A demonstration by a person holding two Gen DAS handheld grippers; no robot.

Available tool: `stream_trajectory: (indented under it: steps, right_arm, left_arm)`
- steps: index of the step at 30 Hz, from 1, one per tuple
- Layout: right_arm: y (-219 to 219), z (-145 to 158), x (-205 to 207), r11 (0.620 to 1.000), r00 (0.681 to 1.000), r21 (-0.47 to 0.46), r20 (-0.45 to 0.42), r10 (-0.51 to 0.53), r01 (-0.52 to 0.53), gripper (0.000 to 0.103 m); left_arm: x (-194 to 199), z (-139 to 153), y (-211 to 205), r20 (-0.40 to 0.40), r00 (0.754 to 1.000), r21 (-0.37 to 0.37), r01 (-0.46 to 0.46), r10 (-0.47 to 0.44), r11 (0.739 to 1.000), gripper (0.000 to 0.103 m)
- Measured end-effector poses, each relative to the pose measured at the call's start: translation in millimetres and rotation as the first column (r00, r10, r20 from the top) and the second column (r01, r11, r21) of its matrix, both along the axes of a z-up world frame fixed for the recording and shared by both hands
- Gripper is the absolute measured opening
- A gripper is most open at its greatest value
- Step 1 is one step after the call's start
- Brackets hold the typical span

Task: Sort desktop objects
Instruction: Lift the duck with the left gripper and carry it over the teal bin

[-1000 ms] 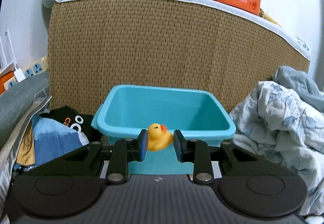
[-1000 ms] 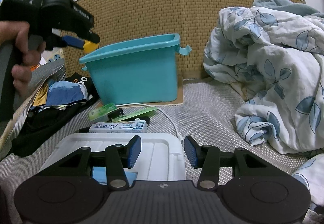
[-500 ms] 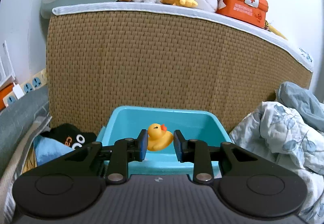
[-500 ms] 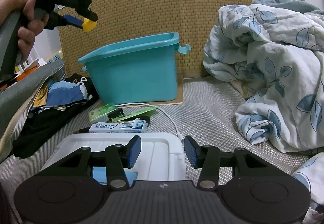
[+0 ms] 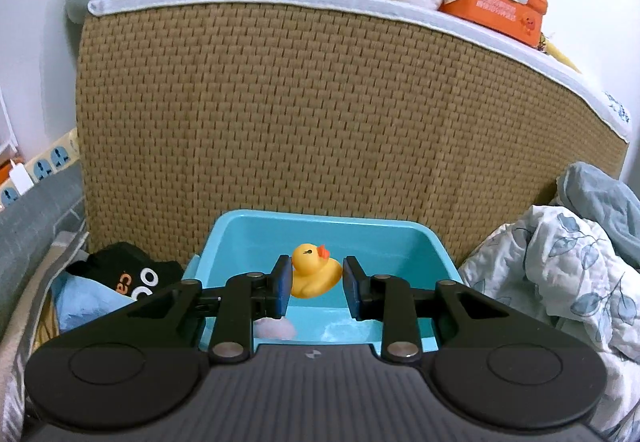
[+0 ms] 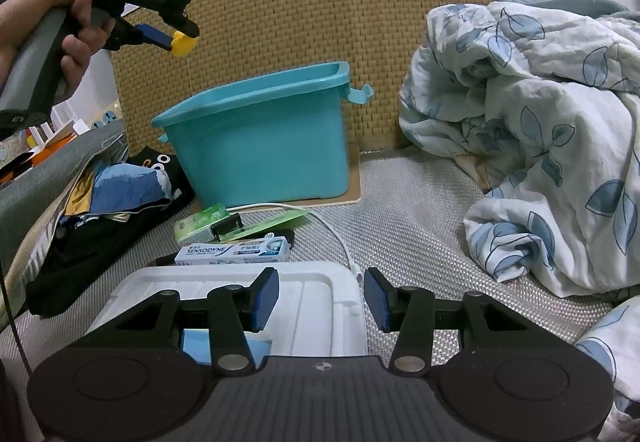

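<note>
A yellow rubber duck [image 5: 314,270] sits between the blue pads of my left gripper [image 5: 316,282], which is shut on it. Below it is the open teal bin [image 5: 320,220], with a pale pinkish thing [image 5: 276,328] on its floor. In the right wrist view a hand holds the left gripper [image 6: 176,40] high, up and to the left of the bin [image 6: 260,146], with the duck [image 6: 183,42] at its tips. My right gripper [image 6: 320,300] stands open and empty over a white lidded box [image 6: 312,282].
A Sensodyne toothpaste box [image 6: 236,250], a green packet [image 6: 204,220] and a white cable [image 6: 336,238] lie between the white box and the bin. A clothes pile [image 6: 112,190] lies left, a rumpled duvet [image 6: 540,122] right. The wicker headboard [image 5: 320,122] stands behind.
My left gripper has risen with the duck and now looks down into the bin. The right gripper has stayed in place.
</note>
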State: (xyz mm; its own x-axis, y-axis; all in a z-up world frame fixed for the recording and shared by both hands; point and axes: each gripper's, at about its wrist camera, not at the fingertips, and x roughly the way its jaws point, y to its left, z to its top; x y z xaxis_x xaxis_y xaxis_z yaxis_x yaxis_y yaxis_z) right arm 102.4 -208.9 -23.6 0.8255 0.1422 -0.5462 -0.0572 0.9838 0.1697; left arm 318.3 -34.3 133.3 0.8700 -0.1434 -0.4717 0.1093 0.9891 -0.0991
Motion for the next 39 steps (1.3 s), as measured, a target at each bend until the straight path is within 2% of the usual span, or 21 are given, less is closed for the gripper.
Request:
stream_trajectory:
  steps: [17,26,35,39]
  right_arm:
    - [-2.3,-0.4,2.1,1.0,1.0,0.018,-0.012,-0.004,0.004,0.051]
    - [-2.1,-1.8,3.8,1.0,1.0,0.026,-0.024,-0.003,0.003,0.051]
    - [-1.6,-2.8,4.6,0.999,1.0,0.034,-0.031,0.001,0.0,0.051]
    - [-0.5,-2.7,4.5,0.999,0.999,0.033,-0.032,0.004,-0.003,0.051]
  left_arm:
    - [65.0,-24.1,-11.6,-0.122,0.993,0.046,0.004,0.001,0.999,0.031]
    - [98.6,-44.2,-11.0,-0.23,0.973,0.023,-0.009,0.014,1.0,0.031]
    - [116.4,-59.7,-13.2,-0.296,0.955,0.042,-0.013,0.025,0.999,0.031]
    - [117.8,-60.1,-15.0,-0.301,0.953,0.051,-0.002,0.018,0.999,0.031]
